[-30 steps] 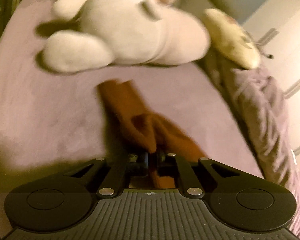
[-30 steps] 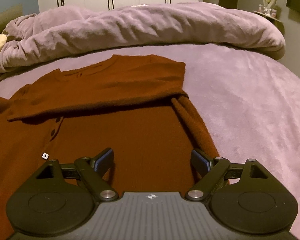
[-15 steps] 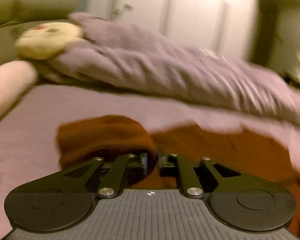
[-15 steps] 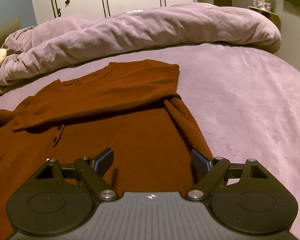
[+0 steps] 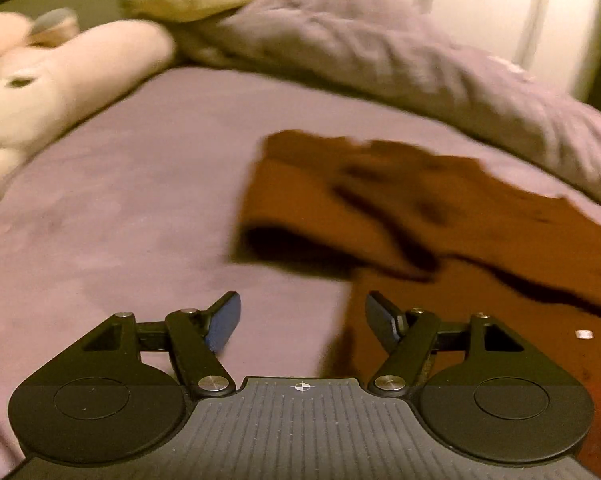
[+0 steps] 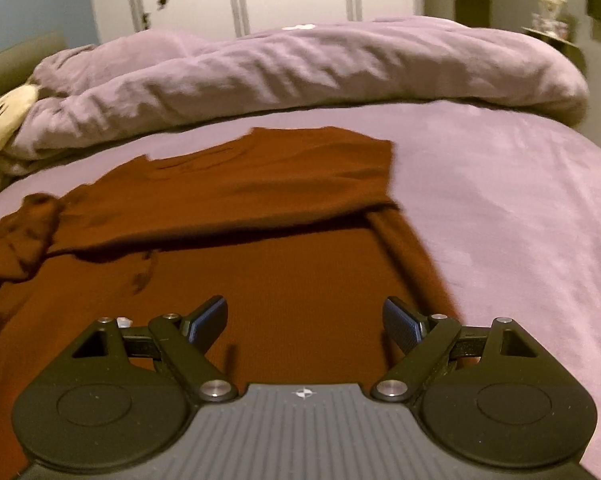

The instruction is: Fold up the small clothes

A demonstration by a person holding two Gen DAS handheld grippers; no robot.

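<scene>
Rust-brown sweater (image 6: 260,264) flat mid-bed (image 6: 500,208), top part folded down, sleeve probably bunched at its left edge. Left claw (image 5: 302,318) just opening, nothing between pads. Right claw (image 6: 304,322) released above sweater. Duvet (image 6: 300,68) along far edge.

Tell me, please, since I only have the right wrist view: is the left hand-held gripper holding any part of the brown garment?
Observer: No. The left hand-held gripper has just been opening; nothing sits between its fingers, and the brown garment lies beyond them.
Operator: Thank you. Where did the sleeve end up?
Observer: The sleeve lies folded across the garment's upper part, rumpled.
Operator: Is anything else lying near that side?
Observer: A pink plush toy lies on the purple bedsheet, apart from the garment; your view shows only its edge.
</scene>
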